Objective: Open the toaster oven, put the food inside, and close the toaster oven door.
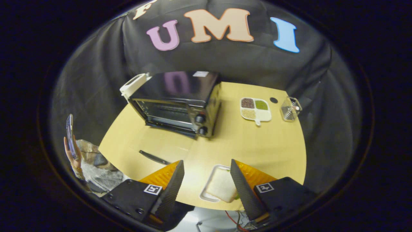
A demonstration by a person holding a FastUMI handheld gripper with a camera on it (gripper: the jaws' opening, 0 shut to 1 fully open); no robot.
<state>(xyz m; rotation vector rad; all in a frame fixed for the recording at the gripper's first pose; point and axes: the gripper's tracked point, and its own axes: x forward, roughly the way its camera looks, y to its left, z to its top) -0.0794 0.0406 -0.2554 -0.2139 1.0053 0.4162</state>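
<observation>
While hovering with gripper [206, 180] wide open and empty, straddles tray of bread [219, 187] below; toaster oven [177, 103] well beyond, seemingly closed. Risks tipping bread off if pinched unevenly.

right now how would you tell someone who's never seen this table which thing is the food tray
Start at the black toaster oven at the back of the yellow table, then come to the table's near edge. Between the open claw's fingers lies a white rectangular tray holding pale toast. Unlike the four-part dish of coloured grains farther back, it has one compartment.
</observation>
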